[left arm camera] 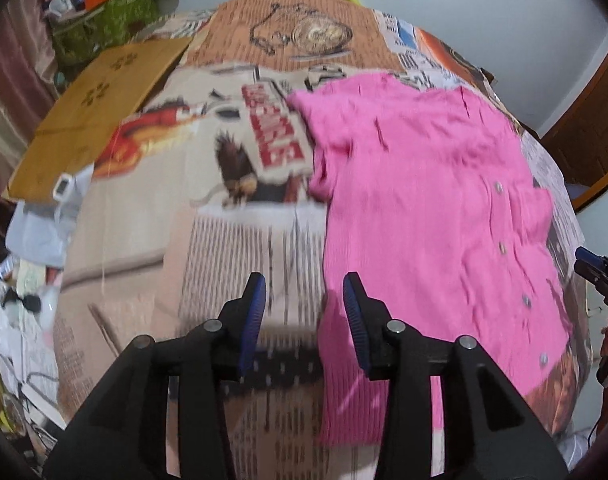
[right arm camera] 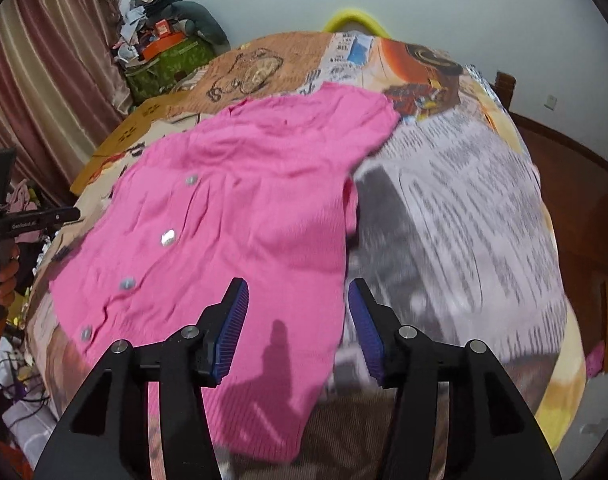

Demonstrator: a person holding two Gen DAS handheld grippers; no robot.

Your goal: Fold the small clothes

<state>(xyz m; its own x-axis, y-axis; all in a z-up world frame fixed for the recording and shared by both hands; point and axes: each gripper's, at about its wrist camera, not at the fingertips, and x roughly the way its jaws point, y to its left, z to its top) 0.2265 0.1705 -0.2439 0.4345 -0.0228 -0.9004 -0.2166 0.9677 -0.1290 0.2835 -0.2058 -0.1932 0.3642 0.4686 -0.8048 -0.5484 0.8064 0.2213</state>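
My left gripper and right gripper were both spread and held nothing. The pink cardigan lay flat on the printed bedsheet, buttons up. I judged each should pinch one hem corner, at 6 o'clock, then fold toward 12 o'clock.

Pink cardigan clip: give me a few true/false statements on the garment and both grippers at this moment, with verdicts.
1. The pink cardigan lies spread on the printed bedcover. True.
2. The left gripper is clamped on the cardigan's hem. False: its jaws are open and hold nothing.
3. The right gripper is open. True.
4. The cardigan is already folded into a small square. False: it lies unfolded, its row of buttons showing.
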